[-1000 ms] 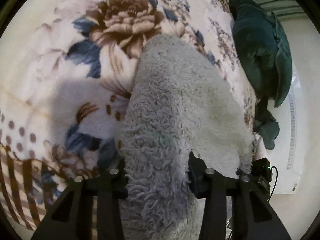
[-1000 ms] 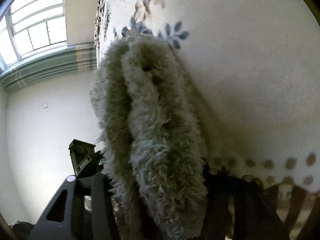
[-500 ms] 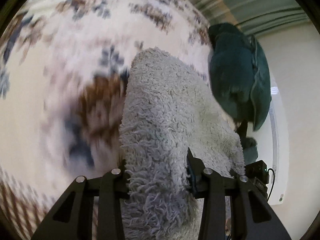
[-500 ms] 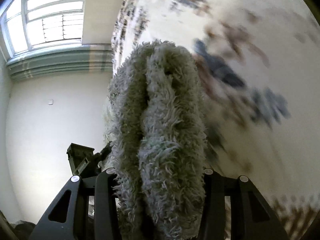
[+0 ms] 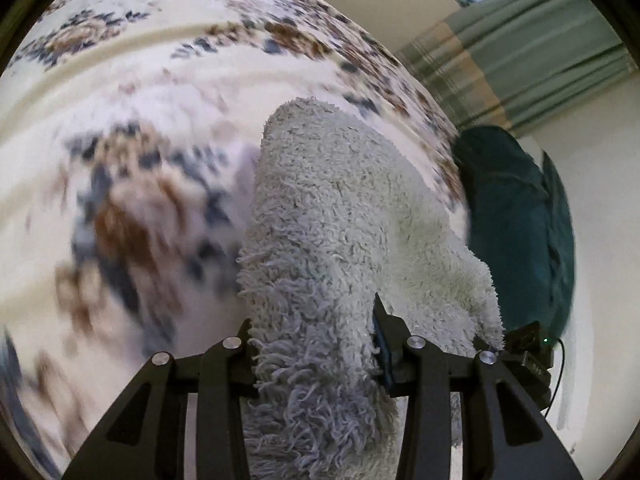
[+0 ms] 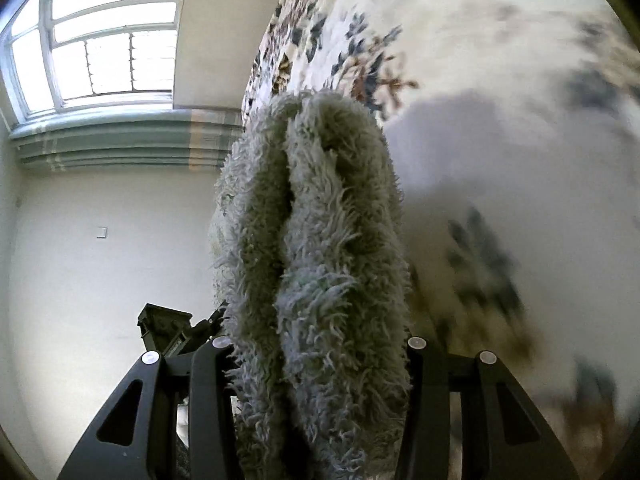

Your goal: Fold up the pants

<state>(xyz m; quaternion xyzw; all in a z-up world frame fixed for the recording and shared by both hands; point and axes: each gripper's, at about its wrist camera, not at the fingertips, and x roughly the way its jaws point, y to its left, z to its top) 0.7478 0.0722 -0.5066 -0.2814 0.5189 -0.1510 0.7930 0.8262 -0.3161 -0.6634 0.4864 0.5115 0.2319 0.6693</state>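
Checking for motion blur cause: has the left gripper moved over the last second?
Yes. The left gripper, shut on the fluffy pants, has swung away over the floral blanket; the green cushion sits lower in view and more curtain shows.

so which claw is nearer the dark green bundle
Right, probably: the right claw shows just under the dark green bundle, while the left claw grips the fluffy pants farther left.

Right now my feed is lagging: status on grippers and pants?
Left gripper shut on fluffy grey pants. Right gripper shut on them too. Dark green garment beside, apart.
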